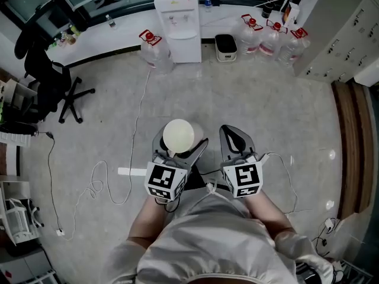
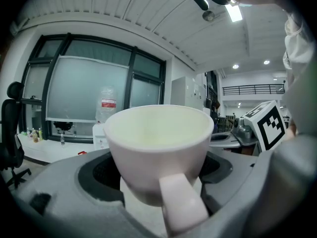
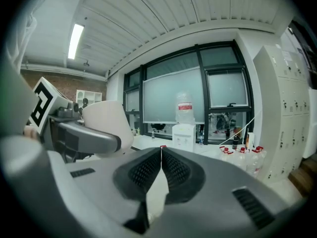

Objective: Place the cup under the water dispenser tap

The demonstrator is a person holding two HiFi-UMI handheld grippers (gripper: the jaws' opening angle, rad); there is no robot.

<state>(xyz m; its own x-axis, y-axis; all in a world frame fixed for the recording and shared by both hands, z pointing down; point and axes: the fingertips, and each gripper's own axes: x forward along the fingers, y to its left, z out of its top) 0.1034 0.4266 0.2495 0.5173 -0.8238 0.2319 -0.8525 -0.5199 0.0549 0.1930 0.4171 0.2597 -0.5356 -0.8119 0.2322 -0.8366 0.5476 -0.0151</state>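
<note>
A pale cream cup [image 1: 178,135] sits upright between the jaws of my left gripper [image 1: 179,144], which is shut on it. In the left gripper view the cup [image 2: 158,150] fills the middle, its handle pointing back at the camera. My right gripper [image 1: 235,136] hangs beside it, shut with nothing in it; its ribbed pads [image 3: 171,170] meet at the tips. The white water dispenser [image 1: 177,22] stands against the far wall, well ahead of both grippers. It also shows small in the right gripper view, the dispenser [image 3: 184,133] with a bottle on top.
Water jugs stand on the floor: one [image 1: 155,49] left of the dispenser, several [image 1: 273,37] to its right near a small bin [image 1: 225,46]. An office chair [image 1: 50,78] is at the left, grey lockers [image 1: 340,34] at the right. Cables [image 1: 118,176] trail across the floor.
</note>
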